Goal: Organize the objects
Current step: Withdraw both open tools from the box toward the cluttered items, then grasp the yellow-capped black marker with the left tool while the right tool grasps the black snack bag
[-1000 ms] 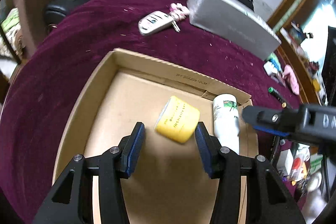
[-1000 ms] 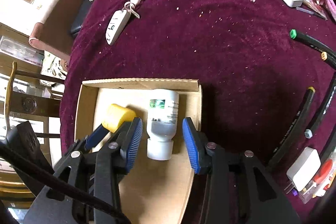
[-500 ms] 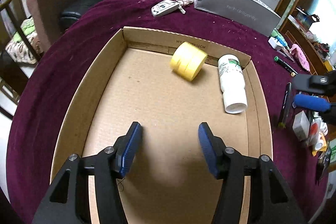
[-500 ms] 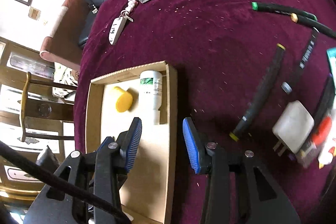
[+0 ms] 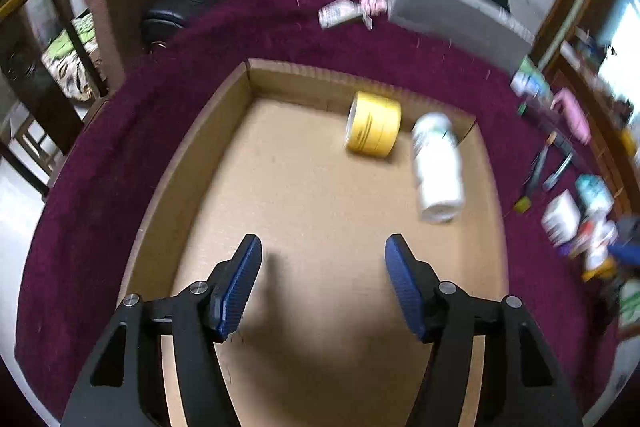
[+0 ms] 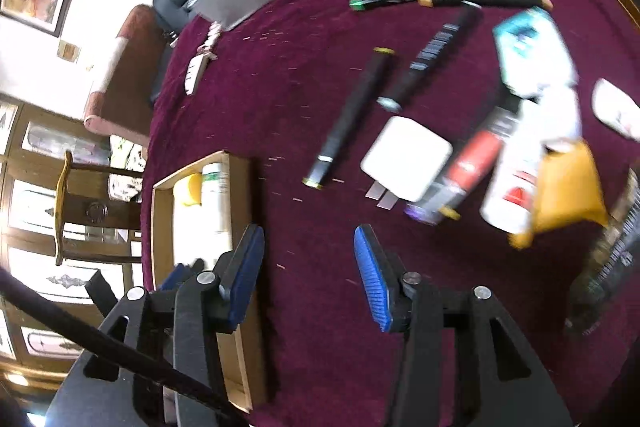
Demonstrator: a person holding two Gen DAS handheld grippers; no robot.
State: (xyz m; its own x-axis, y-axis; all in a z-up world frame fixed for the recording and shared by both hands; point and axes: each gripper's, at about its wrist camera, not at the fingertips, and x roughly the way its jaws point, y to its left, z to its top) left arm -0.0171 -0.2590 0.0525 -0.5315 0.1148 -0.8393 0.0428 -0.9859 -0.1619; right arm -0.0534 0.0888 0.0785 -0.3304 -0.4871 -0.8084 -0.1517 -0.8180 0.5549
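Observation:
A shallow cardboard box (image 5: 192,163) lies on the maroon tablecloth; it also shows in the right wrist view (image 6: 160,227). A yellow tape roll (image 5: 372,125) and a white bottle (image 5: 438,167) lie in its far right corner. My left gripper (image 5: 322,287) is open and empty above the box floor. My right gripper (image 6: 308,275) is open and empty over the cloth right of the box. Ahead of it lie black pens (image 6: 352,115), a white charger (image 6: 406,157), a red tube (image 6: 476,155) and a white bottle (image 6: 520,163).
A grey gift box (image 5: 452,15) and a car key (image 5: 340,13) lie at the far side of the table. A yellow pouch (image 6: 568,187) and a teal packet (image 6: 528,51) lie to the right. Chairs (image 5: 108,7) stand beyond the table edge.
Both grippers have drawn back from the box, leaving the tape roll and the bottle inside. The right gripper has swung right over the cloth towards the loose items.

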